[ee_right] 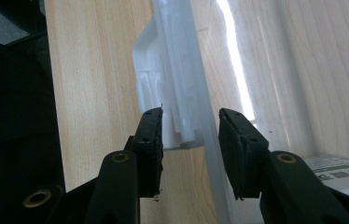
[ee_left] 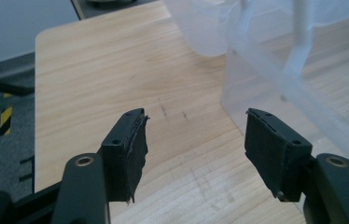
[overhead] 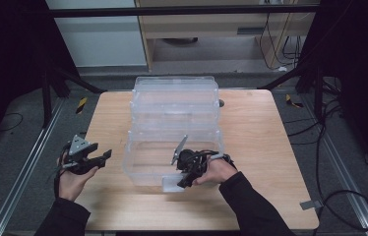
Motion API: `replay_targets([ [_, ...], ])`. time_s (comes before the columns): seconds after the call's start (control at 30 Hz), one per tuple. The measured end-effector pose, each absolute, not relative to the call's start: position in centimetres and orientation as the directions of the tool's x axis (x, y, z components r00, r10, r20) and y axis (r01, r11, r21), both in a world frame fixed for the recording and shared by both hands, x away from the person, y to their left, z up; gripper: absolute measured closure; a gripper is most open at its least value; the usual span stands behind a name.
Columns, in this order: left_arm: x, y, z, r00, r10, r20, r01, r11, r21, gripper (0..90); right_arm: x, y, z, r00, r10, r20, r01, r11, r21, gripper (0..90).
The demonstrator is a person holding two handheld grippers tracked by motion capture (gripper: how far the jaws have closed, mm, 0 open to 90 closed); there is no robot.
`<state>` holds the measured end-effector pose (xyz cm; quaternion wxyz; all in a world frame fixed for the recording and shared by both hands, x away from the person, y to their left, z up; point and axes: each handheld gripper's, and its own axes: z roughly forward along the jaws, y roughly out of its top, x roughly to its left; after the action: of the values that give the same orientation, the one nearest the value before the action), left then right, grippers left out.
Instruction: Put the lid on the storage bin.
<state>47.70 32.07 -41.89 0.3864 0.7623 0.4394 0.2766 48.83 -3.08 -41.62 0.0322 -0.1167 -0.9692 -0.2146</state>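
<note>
No text can be read: the white label [ee_right: 338, 169] at the bin's [ee_right: 200, 112] floor bears print too small to make out

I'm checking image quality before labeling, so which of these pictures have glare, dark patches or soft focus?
High view: dim and slightly soft, black at both upper corners, the clear bins pale and hard to outline. Left gripper view: evenly lit, wood grain sharp, the bin wall hazy. Right gripper view: a bright glare streak down the clear plastic wall, deep shadow at left, the white latch a little soft.
</note>
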Motion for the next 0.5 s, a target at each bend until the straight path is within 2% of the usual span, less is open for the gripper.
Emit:
replay_targets([
  [0.5,49.5,28.7,-36.5,0.661,0.735,0.15,0.324,-0.46,0.826,40.6,48.8,-3.1,-41.6,-0.971,0.213,0.112,0.241,0.881,0.408,61.0],
])
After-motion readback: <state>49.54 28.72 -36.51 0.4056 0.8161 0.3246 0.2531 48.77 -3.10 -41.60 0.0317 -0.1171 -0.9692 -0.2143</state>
